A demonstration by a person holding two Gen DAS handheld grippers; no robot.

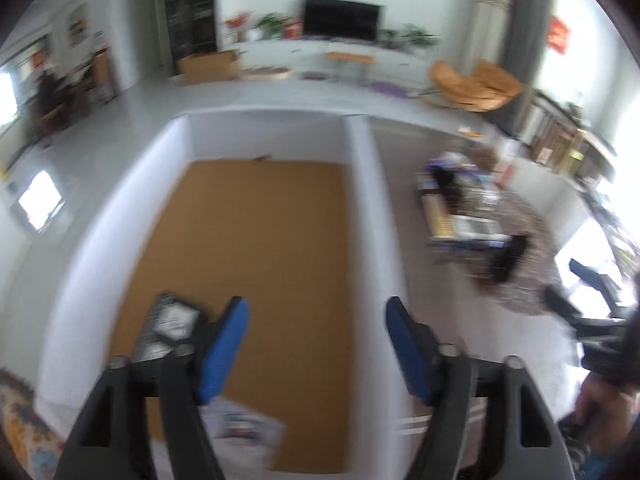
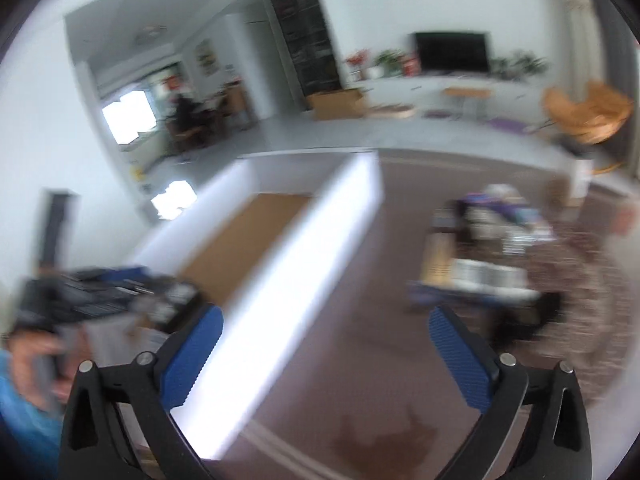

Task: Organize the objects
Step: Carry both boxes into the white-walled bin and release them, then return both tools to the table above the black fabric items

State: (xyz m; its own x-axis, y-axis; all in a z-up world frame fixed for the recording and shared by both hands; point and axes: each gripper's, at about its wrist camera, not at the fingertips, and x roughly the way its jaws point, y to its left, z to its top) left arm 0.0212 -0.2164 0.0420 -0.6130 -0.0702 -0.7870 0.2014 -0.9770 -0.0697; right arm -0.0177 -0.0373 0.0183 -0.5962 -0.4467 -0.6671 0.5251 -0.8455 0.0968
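White box [image 1: 362,184] holds dark booklet [image 1: 170,322] and paper [image 1: 244,426].

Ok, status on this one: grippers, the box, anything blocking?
Left gripper open, empty. Right gripper open, empty. White box holds dark booklet. Pile waits on rug; path clear.

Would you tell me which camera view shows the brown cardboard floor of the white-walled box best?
The left wrist view: it looks down into the white-walled box, showing most of its brown cardboard floor. The right wrist view shows only a blurred, slanted patch behind the near wall.
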